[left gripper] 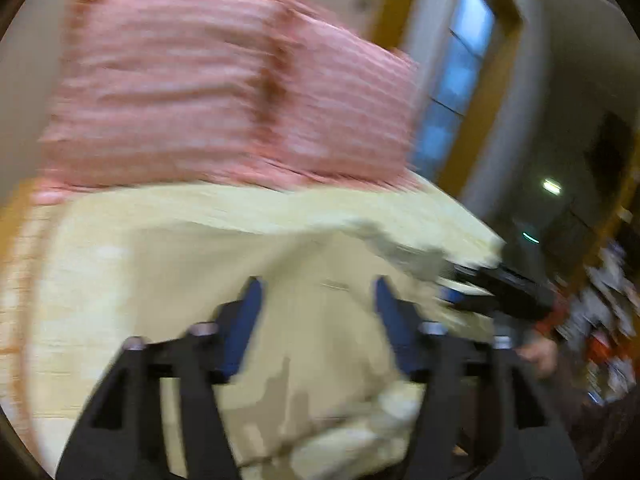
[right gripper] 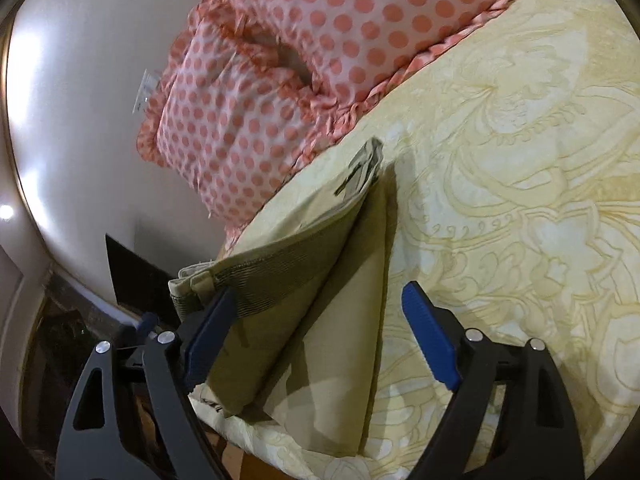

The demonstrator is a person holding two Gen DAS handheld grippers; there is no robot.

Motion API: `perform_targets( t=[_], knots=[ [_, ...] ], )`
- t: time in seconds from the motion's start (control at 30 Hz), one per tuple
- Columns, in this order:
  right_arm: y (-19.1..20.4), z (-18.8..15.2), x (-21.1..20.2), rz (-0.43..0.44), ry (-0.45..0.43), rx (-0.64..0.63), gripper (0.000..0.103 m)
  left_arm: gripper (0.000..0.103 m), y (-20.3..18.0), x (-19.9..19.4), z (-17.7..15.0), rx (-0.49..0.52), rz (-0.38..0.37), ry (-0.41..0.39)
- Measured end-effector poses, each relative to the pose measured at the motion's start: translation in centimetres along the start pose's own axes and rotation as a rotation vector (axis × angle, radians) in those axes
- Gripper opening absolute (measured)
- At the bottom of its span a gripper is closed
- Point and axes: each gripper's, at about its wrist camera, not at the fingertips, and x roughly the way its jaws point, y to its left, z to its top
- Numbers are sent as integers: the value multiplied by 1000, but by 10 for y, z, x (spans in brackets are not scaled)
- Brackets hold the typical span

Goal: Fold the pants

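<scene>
Pants [left gripper: 320, 340], khaki woven cloth: in the left wrist view a blurred tan mass low in frame, lying on the pale yellow bedspread [left gripper: 160, 240] of a bed. Whole view smeared by motion. Left tool [left gripper: 318, 286] with blue-padded fingers spread wide, cloth behind the gap, nothing clamped. Right tool [left gripper: 500, 284] at the far edge of the cloth, a dark shape with a hand behind it; state unreadable from here. Pink pillows [left gripper: 200, 92] at the head of the bed, streaked by blur. Window [left gripper: 456, 80] and a cluttered room to the right. No writing legible.

Right wrist view, sharp. Pants [right gripper: 312, 320] already doubled into a narrow stack near the bed's edge, ribbed elastic waistband [right gripper: 260, 276] turned up toward the lens. Right tool [right gripper: 320, 292] spread apart; left finger [right gripper: 208, 336] against or just in front of the waistband, right finger well clear over the bedspread [right gripper: 500, 200] with its raised floral pattern. Polka-dot frilled pillows [right gripper: 280, 80] touching the far end of the stack.

Judgement: lengthwise fold done, both tools released; a further fold or a final smoothing may be left. Small label [right gripper: 358, 172] at the far end, dark marks too small to read.
</scene>
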Motion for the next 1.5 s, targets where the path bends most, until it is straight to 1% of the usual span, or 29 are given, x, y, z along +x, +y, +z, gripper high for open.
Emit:
perform_targets(
  t=[0.03,0.07,0.17,0.23,0.3,0.37,0.5,0.57,0.6,0.67,0.7,0.73,0.77,0.8,0.87,0.9,0.93,0.97,1.0,1.03,1.07,1.17,1.27,1.3,1.33,1.37,1.43,1.47,1.5],
  knots=[
    [-2,1,0,10,5,9,86,63,23,0,1,-42,53,16],
    [-2,1,-1,14,9,13,86,62,46,5,0,-86,86,50],
    [-6,3,-2,30,16,45,86,61,89,22,-12,-175,157,136],
    [-12,8,-4,68,11,96,87,61,111,33,-23,-242,119,173],
    [-17,13,-4,90,7,136,86,61,119,40,-27,-285,45,171],
    [-19,14,-5,103,4,157,87,61,115,44,-25,-281,18,168],
    [-14,16,-1,93,29,140,87,66,101,50,-20,-227,20,169],
    [-8,17,5,25,47,95,86,67,97,52,-19,-217,25,179],
    [-2,17,12,-25,70,56,86,67,97,56,-19,-215,28,190],
    [6,16,24,-85,107,1,85,67,99,64,-19,-216,34,214],
    [11,15,33,-100,136,-29,80,68,100,71,-18,-218,27,232],
    [13,14,41,-111,158,-56,78,69,101,75,-17,-218,25,244],
    [18,13,49,-134,173,-97,78,70,101,82,-16,-217,19,265],
    [21,13,54,-134,179,-130,77,72,102,87,-15,-219,12,280],
    [21,14,64,-115,199,-162,58,72,106,99,-12,-237,2,308],
    [14,15,67,-95,219,-152,35,70,108,102,-11,-242,5,314],
    [9,16,67,-53,231,-129,25,51,109,103,-10,-242,4,320],
    [3,18,65,0,238,-104,22,40,110,104,-7,-242,-6,327],
    [1,20,64,26,244,-96,19,22,111,105,-4,-245,-20,329],
    [4,23,63,33,243,-110,18,12,112,105,0,-246,-36,324],
    [10,29,63,32,237,-140,17,11,112,104,7,-242,-50,310],
    [29,49,69,24,200,-201,16,7,105,103,31,-182,-16,240],
    [40,81,82,-19,129,-239,16,7,97,115,61,-108,48,150],
    [40,93,89,-55,101,-240,16,8,96,127,70,-100,74,135],
    [38,100,94,-83,92,-231,16,11,97,140,75,-93,106,141],
    [32,109,105,-138,94,-219,18,13,97,152,77,-85,142,157],
    [21,117,120,-269,126,-199,38,22,99,180,77,-45,268,214],
    [15,118,123,-348,147,-192,40,26,103,184,76,-49,287,229],
    [10,120,119,-388,151,-180,45,27,106,177,75,-73,283,207]
  ],
)
